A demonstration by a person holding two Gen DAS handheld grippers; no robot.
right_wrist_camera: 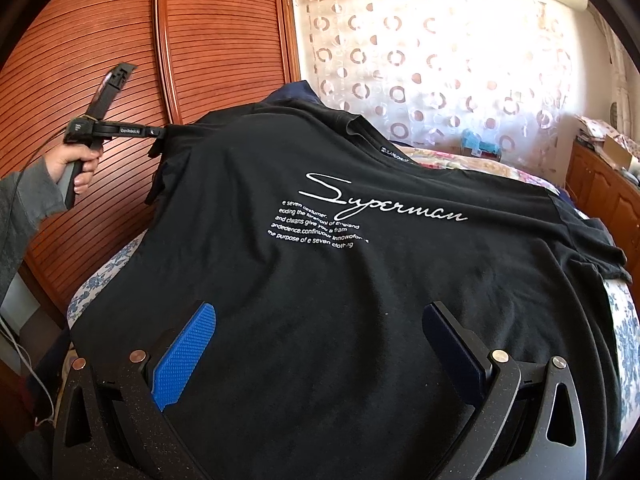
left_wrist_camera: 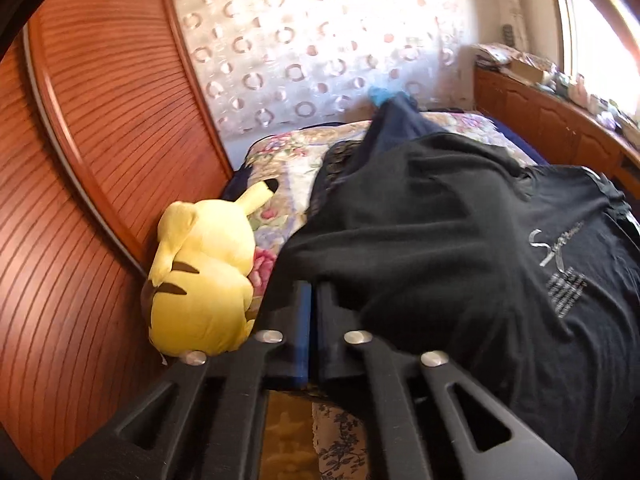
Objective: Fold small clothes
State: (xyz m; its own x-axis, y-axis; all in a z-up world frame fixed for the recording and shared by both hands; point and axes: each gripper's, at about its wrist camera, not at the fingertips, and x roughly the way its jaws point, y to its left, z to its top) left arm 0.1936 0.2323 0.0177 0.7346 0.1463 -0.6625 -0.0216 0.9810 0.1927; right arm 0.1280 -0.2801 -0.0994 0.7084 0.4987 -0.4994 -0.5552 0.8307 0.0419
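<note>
A: Where's the black T-shirt [right_wrist_camera: 360, 288]?
B: Spread on the bed [right_wrist_camera: 624, 332]. My left gripper [left_wrist_camera: 312, 300] is clamped on its sleeve edge; my right gripper [right_wrist_camera: 320, 328] hovers, jaws apart, above the hem.

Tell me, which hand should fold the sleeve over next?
Probably the left. The left gripper is shut on the edge of the black T-shirt by its sleeve, lifting it. The right gripper hangs open over the shirt's lower part, holding nothing.
</note>
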